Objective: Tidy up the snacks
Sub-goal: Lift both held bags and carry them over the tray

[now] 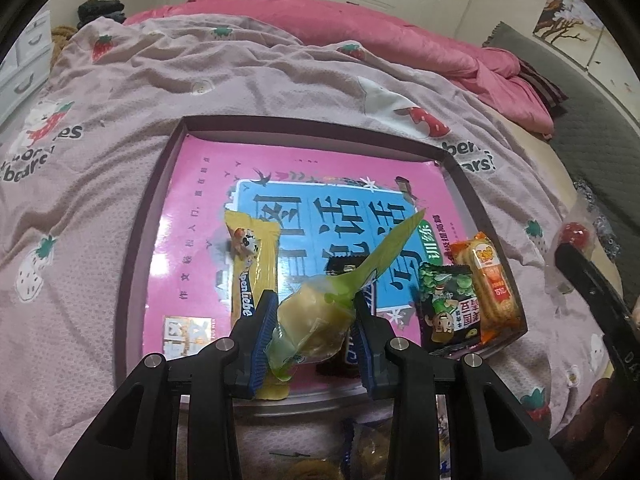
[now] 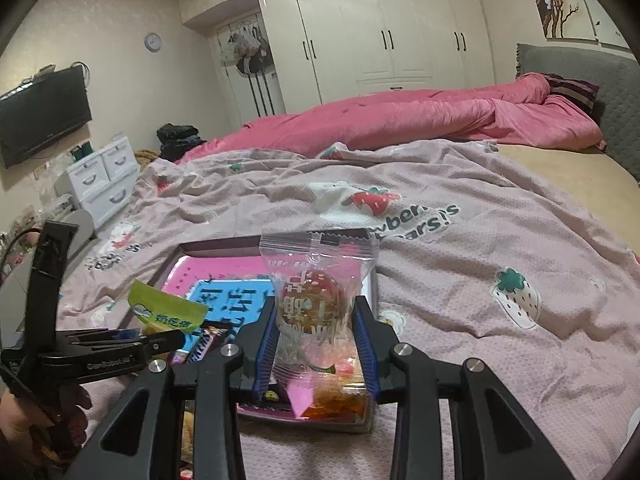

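My left gripper [image 1: 314,330] is shut on a green-wrapped snack [image 1: 316,320] and holds it over the near edge of a shallow box [image 1: 132,248] lined with a pink and blue book cover. In the box lie a yellow Alpenliebe stick [image 1: 256,272], a dark chocolate bar [image 1: 340,272], a black-green pea packet [image 1: 446,304] and an orange cracker pack [image 1: 494,284]. My right gripper [image 2: 316,344] is shut on a clear packet with a red round candy [image 2: 310,300], held above the box's near right corner [image 2: 372,280]. The left gripper [image 2: 160,340] also shows in the right wrist view.
The box rests on a pale pink strawberry-print blanket [image 1: 120,100] on a bed. More wrapped snacks [image 1: 360,452] lie on the blanket just in front of the box. A pink duvet [image 2: 400,120] is bunched at the back. White drawers [image 2: 104,184] stand at the left.
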`<action>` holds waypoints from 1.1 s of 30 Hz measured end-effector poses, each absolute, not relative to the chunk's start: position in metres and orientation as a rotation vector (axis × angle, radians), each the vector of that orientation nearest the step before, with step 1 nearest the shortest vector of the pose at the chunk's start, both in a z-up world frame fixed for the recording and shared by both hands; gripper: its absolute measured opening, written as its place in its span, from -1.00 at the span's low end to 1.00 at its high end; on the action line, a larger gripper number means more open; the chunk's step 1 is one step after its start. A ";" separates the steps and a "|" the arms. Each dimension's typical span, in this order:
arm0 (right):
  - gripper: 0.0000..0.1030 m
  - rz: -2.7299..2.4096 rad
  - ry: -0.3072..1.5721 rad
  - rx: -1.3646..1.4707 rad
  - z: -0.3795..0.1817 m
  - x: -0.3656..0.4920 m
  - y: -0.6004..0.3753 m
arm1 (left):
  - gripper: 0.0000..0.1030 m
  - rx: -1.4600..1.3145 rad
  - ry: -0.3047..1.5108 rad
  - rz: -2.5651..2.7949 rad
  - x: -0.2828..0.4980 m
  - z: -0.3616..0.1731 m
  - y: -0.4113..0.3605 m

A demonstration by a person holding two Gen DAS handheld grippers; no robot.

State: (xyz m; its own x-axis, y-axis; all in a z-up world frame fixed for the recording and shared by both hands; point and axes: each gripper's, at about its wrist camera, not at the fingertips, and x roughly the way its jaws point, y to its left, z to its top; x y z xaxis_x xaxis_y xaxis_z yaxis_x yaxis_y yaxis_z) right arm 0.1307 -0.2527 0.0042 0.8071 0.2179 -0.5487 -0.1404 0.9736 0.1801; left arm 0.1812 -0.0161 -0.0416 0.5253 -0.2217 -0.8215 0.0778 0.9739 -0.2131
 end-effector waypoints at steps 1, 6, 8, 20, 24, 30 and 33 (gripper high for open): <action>-0.29 0.191 0.608 0.134 0.003 0.132 -0.253 | -0.29 -0.157 1.004 -0.182 0.182 -0.042 -0.017; -0.29 0.187 0.636 0.139 -0.004 0.137 -0.252 | -0.29 -0.183 1.030 -0.198 0.184 -0.050 -0.019; -0.29 0.190 0.649 0.136 -0.008 0.139 -0.250 | -0.28 -0.184 1.034 -0.197 0.184 -0.052 -0.019; -0.29 0.185 0.705 0.106 -0.024 0.151 -0.241 | -0.28 -0.195 1.033 -0.166 0.187 -0.055 -0.009; -0.29 0.176 0.733 0.115 -0.031 0.157 -0.242 | -0.28 -0.192 1.032 -0.159 0.187 -0.055 -0.007; -0.29 0.198 0.752 0.097 -0.037 0.159 -0.236 | -0.28 -0.197 1.030 -0.156 0.188 -0.056 -0.004; -0.29 0.217 0.750 0.089 -0.038 0.157 -0.231 | -0.28 -0.198 1.030 -0.154 0.188 -0.056 -0.004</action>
